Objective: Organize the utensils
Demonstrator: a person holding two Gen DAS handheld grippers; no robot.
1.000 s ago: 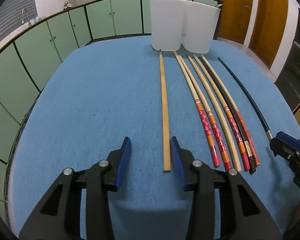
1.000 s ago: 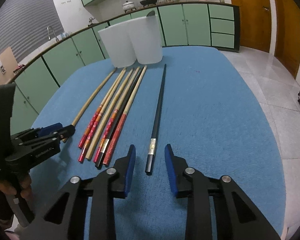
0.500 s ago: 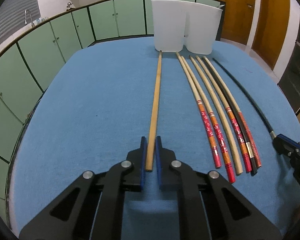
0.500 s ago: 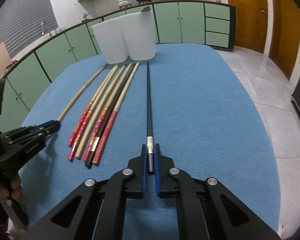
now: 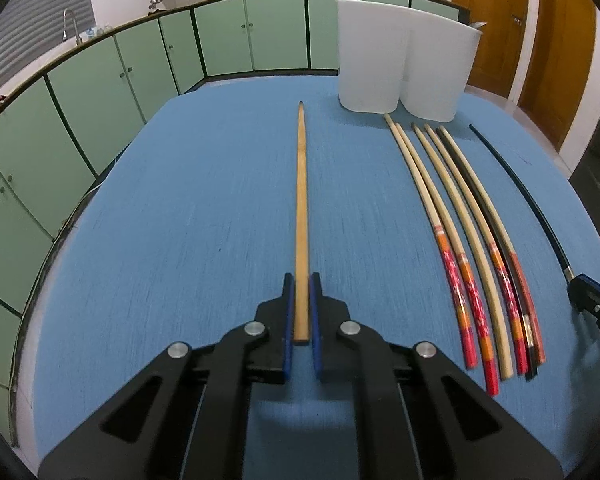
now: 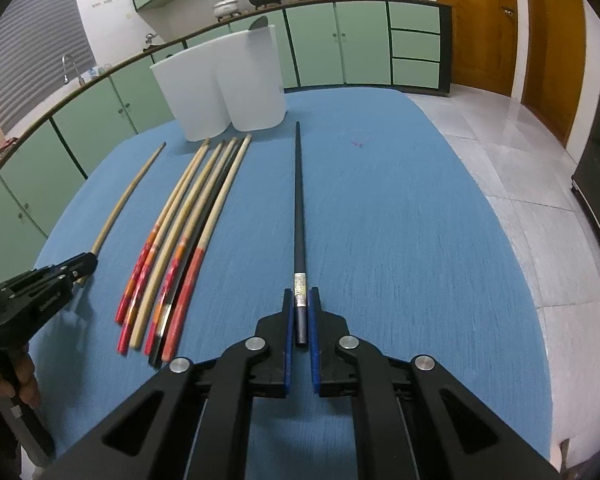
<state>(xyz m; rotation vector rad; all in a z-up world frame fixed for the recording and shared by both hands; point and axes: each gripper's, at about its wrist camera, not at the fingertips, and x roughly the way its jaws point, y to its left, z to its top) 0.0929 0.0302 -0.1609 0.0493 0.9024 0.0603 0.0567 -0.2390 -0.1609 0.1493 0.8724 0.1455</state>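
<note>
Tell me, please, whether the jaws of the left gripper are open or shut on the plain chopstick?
Shut on it. The left gripper has both blue pads pressed against the plain chopstick, with no gap showing either side.

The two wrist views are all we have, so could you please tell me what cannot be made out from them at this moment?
- Inside of the white containers: both views; their own walls hide the contents.
- Dark utensil tip above the container rim: right wrist view; the rest is hidden inside.
- Right gripper: left wrist view; cut off by the frame edge.
- Band pattern on the black chopstick: too small to read.
- Table near edge: gripper bodies cover it.
</note>
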